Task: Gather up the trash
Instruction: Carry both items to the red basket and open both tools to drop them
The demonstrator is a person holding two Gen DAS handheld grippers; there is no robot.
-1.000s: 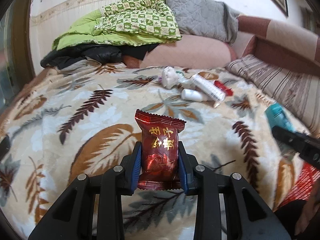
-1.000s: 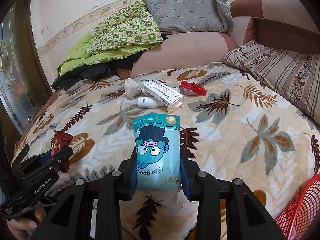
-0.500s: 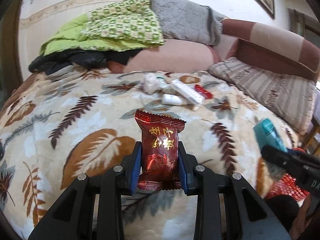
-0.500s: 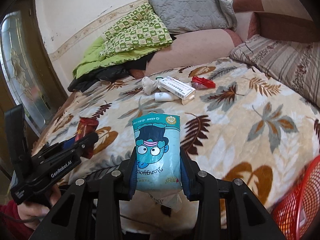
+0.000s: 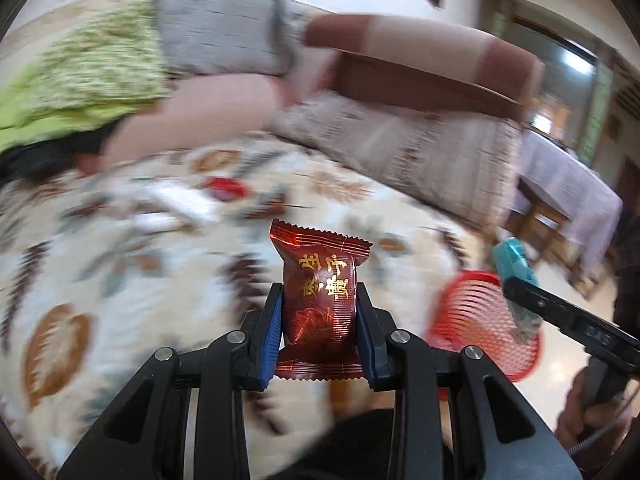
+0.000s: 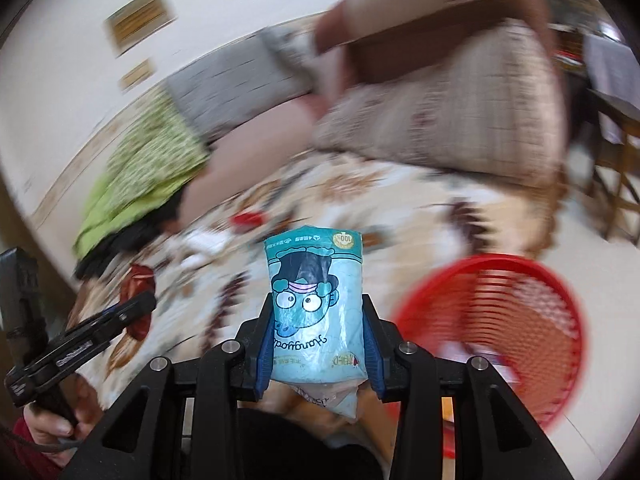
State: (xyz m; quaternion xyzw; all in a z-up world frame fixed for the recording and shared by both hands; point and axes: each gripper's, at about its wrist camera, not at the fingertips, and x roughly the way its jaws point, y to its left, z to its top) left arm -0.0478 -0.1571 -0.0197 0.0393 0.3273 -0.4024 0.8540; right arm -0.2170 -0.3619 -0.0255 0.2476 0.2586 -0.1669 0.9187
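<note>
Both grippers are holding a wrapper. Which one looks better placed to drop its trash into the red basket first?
Probably the right gripper: its blue packet sits beside the red basket, which looms large there. The left gripper sees it farther off.

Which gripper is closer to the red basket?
Right. The right gripper, shut on its teal cartoon packet, sits beside the red plastic mesh basket; the left gripper, holding a dark red wrapper, is farther left.

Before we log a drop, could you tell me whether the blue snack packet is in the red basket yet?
Out. The blue snack packet stands clamped in the right gripper, with the red basket beside it.
</note>
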